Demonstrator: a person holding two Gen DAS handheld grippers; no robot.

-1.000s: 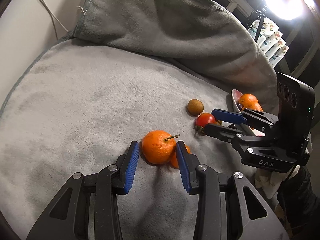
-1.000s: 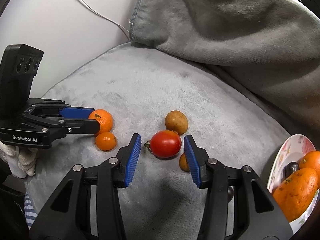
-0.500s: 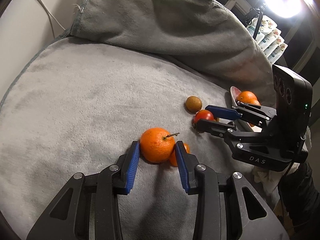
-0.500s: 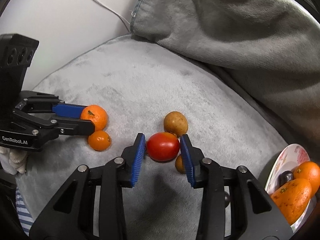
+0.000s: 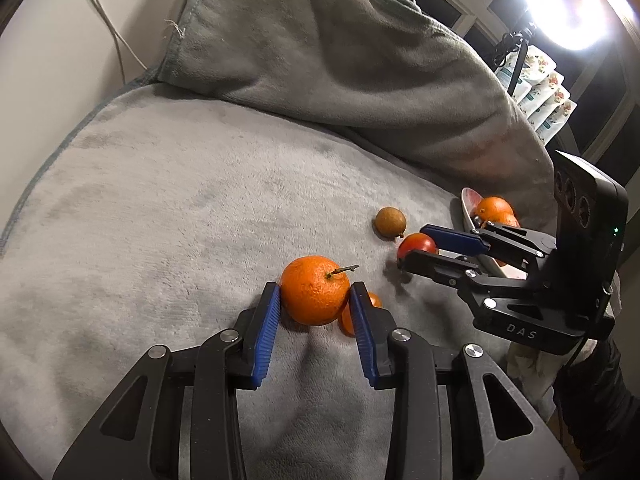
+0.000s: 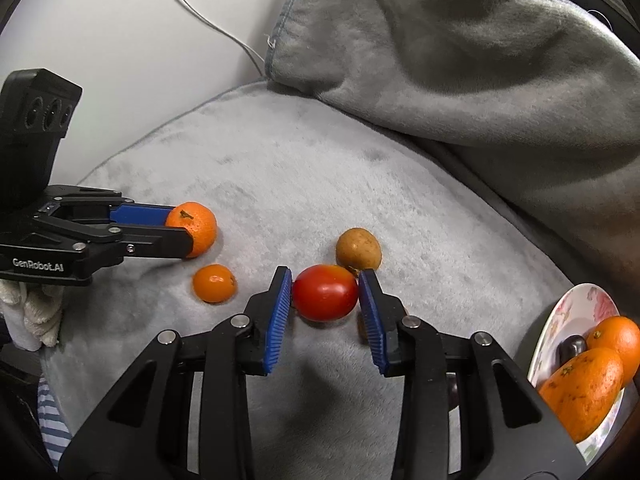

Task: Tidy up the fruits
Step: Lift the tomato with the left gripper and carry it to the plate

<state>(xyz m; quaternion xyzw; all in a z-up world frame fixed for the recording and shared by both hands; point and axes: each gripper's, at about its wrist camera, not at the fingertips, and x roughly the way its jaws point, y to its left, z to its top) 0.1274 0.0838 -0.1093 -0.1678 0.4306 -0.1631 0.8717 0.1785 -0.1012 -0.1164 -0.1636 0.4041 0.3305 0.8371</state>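
Grey plush blanket [image 5: 168, 208] spread over a cushioned seat, a loosely bunched grey fleece throw [image 5: 340, 72] heaped behind it; pale wall with a thin white cable [image 6: 208, 20] at the back, a bright lamp [image 5: 576, 4] glaring at upper right of the left wrist view.

Left gripper [image 5: 314, 300] — black frame, blue ribbed pads — sits low on the blanket, its pads closed in against both sides of a large round orange mandarin with a short brown stem [image 5: 315, 290]. Fruit rests on the blanket. A smaller orange mandarin [image 6: 214, 283] lies just beside it, partly hidden behind the right pad in the left wrist view, not between the pads.

Right gripper [image 6: 325, 294], same build, pads pressed to the flanks of a glossy red tomato [image 6: 325, 292], which also sits on the blanket. Just behind the tomato, touching or nearly so: a round brown-skinned fruit [image 6: 358, 249]. Another small orange fruit [image 6: 362, 327] peeks out past the right pad; mostly hidden.

At the right edge of the blanket, a white floral-patterned plate [image 6: 576, 308] holding two orange mandarins [image 6: 582, 394] and one small dark round fruit [image 6: 572, 349] — kind not clear.

White-gloved hand [image 6: 40, 312] visible under the left gripper's body in the right wrist view.
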